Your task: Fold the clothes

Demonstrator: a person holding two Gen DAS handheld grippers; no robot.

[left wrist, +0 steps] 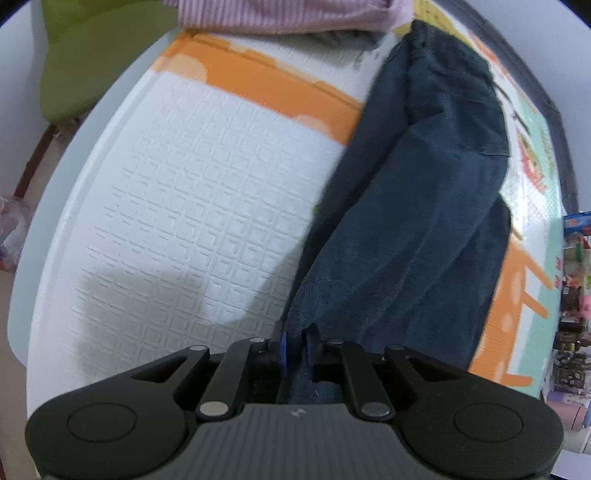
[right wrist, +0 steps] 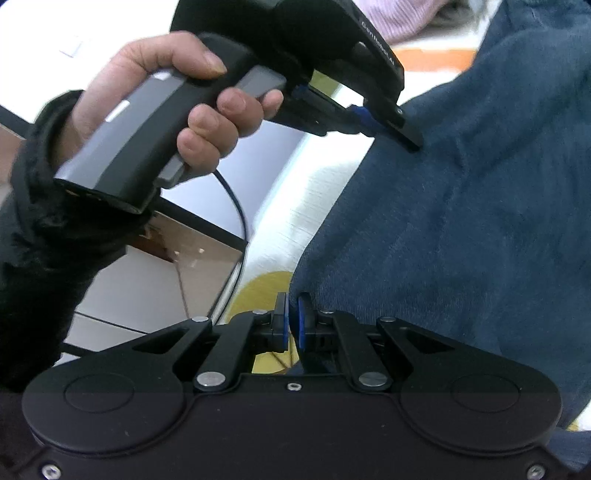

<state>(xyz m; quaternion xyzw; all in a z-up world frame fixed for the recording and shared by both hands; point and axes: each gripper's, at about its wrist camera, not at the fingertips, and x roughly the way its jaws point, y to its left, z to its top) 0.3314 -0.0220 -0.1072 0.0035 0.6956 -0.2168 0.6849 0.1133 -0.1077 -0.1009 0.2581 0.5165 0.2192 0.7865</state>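
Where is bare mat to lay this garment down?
The white embossed patch of the mat is free, bordered by the orange band above and the dark blue garment on its right. Crowded: far edge, under the pink knit.

Left gripper (left wrist: 295, 341) aimed steeply down, jaws nearly closed, pinching dark blue cloth (left wrist: 417, 206) between the 2 blue pads. Right gripper (right wrist: 292, 325) tilted down, jaws narrowed to a slit at the cloth's edge. Left hand (right wrist: 147, 110) wrapped round the handle, black sleeve (right wrist: 44, 240) at the wrist.
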